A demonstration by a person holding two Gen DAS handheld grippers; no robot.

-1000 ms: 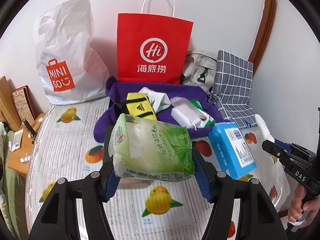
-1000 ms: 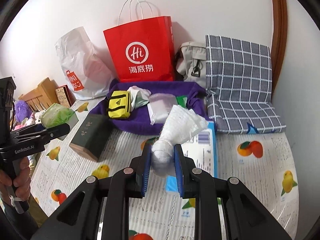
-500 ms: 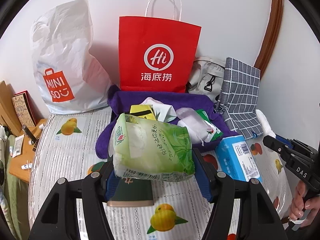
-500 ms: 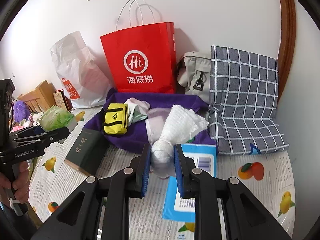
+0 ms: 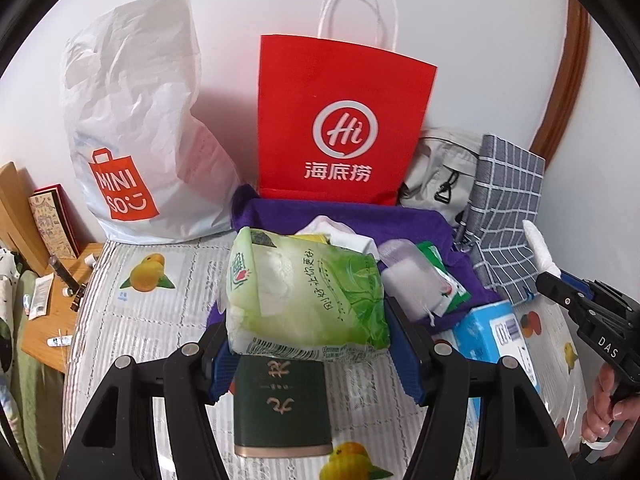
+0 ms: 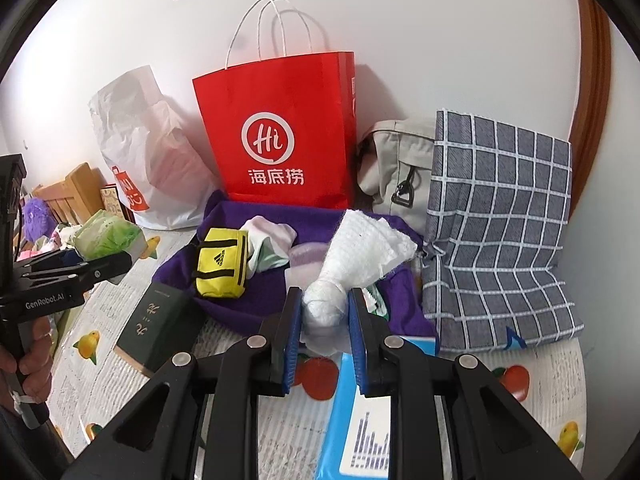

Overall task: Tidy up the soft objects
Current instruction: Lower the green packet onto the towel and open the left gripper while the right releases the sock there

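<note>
My left gripper (image 5: 308,344) is shut on a green tissue pack (image 5: 304,292) and holds it above the bed, in front of the purple cloth (image 5: 344,216). The pack also shows in the right wrist view (image 6: 106,236). My right gripper (image 6: 324,320) is shut on a white crumpled cloth (image 6: 360,252) and holds it over the near edge of the purple cloth (image 6: 256,304). On that cloth lie a yellow pouch (image 6: 220,264), a white garment (image 6: 268,244) and a clear packet (image 5: 412,284).
A red paper bag (image 5: 340,128), a white Miniso bag (image 5: 136,128), a beige bag (image 6: 396,168) and a grey checked cushion (image 6: 496,224) stand along the wall. A dark green box (image 5: 280,404) and a blue box (image 6: 360,424) lie on the fruit-print bedsheet (image 5: 140,320).
Both grippers have moved forward toward the purple cloth and the bags, each still holding its item. The green box has come into view under the left gripper.
</note>
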